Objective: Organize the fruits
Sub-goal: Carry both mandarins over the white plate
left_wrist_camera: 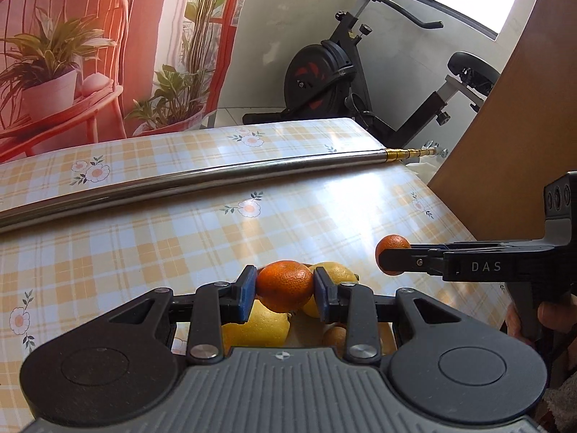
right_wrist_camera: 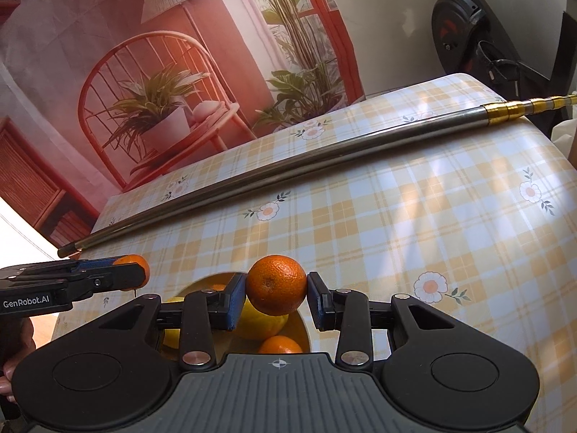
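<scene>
My left gripper [left_wrist_camera: 285, 288] is shut on an orange [left_wrist_camera: 285, 283] and holds it above a bowl of fruit with lemons [left_wrist_camera: 258, 326]. My right gripper [right_wrist_camera: 277, 290] is shut on another orange [right_wrist_camera: 277, 284] above the same yellow bowl [right_wrist_camera: 302, 328], which holds a lemon [right_wrist_camera: 261, 319] and an orange [right_wrist_camera: 280, 345]. The right gripper with its orange [left_wrist_camera: 392, 247] shows at the right of the left wrist view. The left gripper with its orange [right_wrist_camera: 131, 261] shows at the left of the right wrist view.
A long metal pole [left_wrist_camera: 202, 176] lies across the checked tablecloth [left_wrist_camera: 144, 245] behind the bowl. An exercise bike [left_wrist_camera: 346, 75] stands beyond the table's far edge. A brown board [left_wrist_camera: 512, 126] stands at the right. A printed backdrop [right_wrist_camera: 162, 72] hangs behind.
</scene>
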`<control>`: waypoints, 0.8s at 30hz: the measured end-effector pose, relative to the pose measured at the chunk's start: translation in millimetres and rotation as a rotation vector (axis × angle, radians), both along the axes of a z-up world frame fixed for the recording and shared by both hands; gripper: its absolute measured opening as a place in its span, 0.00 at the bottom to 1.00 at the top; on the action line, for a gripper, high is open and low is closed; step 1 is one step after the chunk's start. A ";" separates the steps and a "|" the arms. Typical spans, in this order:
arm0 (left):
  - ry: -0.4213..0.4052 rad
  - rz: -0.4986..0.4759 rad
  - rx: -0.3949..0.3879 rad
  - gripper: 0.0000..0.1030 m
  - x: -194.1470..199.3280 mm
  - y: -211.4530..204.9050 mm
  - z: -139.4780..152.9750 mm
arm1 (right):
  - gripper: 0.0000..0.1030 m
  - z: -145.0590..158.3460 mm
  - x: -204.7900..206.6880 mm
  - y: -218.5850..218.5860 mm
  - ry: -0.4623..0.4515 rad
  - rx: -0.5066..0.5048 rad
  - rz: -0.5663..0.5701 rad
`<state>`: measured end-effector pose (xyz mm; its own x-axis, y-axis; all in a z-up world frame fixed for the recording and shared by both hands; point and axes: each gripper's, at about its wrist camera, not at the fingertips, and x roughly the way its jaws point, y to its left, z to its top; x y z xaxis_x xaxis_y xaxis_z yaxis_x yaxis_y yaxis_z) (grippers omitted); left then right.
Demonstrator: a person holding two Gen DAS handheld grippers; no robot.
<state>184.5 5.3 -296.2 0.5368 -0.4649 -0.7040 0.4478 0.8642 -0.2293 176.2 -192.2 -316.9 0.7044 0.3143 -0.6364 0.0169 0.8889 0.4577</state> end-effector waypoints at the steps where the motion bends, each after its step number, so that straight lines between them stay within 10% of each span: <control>1: 0.000 0.002 0.003 0.35 -4.1 1.0 -0.4 | 0.33 1.4 -1.2 2.8 -0.002 -0.007 0.007; 24: 0.103 0.156 -0.007 0.35 -35.6 11.7 -24.6 | 0.33 5.4 -15.9 55.9 0.033 -0.108 0.139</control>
